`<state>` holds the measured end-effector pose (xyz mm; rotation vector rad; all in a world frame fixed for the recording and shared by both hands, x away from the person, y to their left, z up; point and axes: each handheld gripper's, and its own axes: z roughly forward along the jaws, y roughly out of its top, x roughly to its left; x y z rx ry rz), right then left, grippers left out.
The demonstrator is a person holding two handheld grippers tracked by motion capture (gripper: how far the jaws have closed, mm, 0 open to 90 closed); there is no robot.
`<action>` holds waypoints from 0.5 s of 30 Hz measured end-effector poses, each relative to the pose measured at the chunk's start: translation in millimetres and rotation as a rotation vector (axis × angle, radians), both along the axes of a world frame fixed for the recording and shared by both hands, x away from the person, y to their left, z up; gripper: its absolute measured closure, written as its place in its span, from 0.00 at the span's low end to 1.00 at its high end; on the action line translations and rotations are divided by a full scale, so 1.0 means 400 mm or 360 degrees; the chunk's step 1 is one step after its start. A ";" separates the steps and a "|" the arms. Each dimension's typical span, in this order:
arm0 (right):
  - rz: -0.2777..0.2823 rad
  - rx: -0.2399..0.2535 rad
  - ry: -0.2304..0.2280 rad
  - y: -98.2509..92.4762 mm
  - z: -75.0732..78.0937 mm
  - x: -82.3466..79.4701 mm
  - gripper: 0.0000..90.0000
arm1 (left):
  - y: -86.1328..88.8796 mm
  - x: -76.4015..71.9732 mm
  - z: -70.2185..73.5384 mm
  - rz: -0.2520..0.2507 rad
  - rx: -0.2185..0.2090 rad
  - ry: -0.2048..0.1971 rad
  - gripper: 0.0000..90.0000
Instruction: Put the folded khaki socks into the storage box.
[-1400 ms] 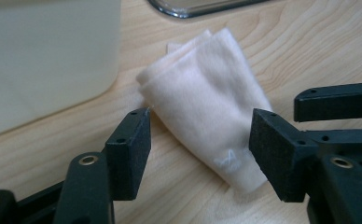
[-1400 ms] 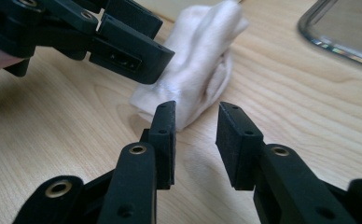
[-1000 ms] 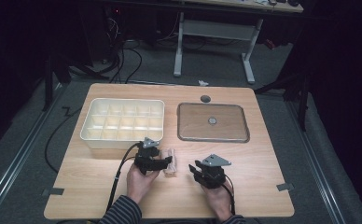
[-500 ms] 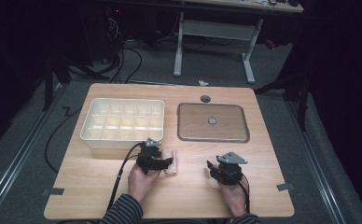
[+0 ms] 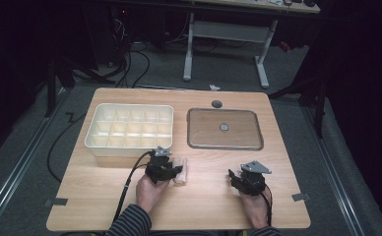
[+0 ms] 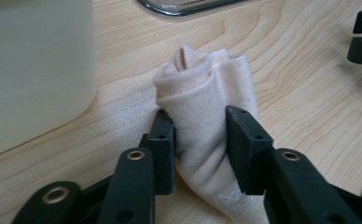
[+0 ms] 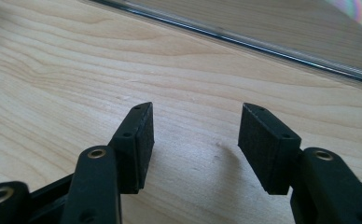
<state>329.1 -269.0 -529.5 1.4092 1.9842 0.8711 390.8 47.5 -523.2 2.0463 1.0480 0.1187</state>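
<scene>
- The left gripper had just been closing its jaws and was clamped on the rolled beige cloth, which lay on the table just in front of the white compartment tray.
- The right gripper, well right of that tray, had just been opening; its jaws stood apart with nothing between them.

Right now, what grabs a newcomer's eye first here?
The left gripper clamped on a rolled cream cloth at the table's front, beside the white divided bin. Its jaws have just been closing on the roll. The right gripper stands open over bare wood, near the clear lid.
</scene>
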 end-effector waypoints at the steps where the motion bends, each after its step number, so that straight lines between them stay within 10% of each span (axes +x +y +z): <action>1: -0.0001 -0.0005 0.0009 -0.001 0.000 0.001 0.49 | 0.000 -0.001 0.001 -0.0002 0.0002 -0.0005 0.75; 15: 0.0004 0.0060 0.0110 -0.010 -0.004 0.015 0.45 | 0.005 -0.001 0.007 -0.0053 -0.0005 -0.0001 0.80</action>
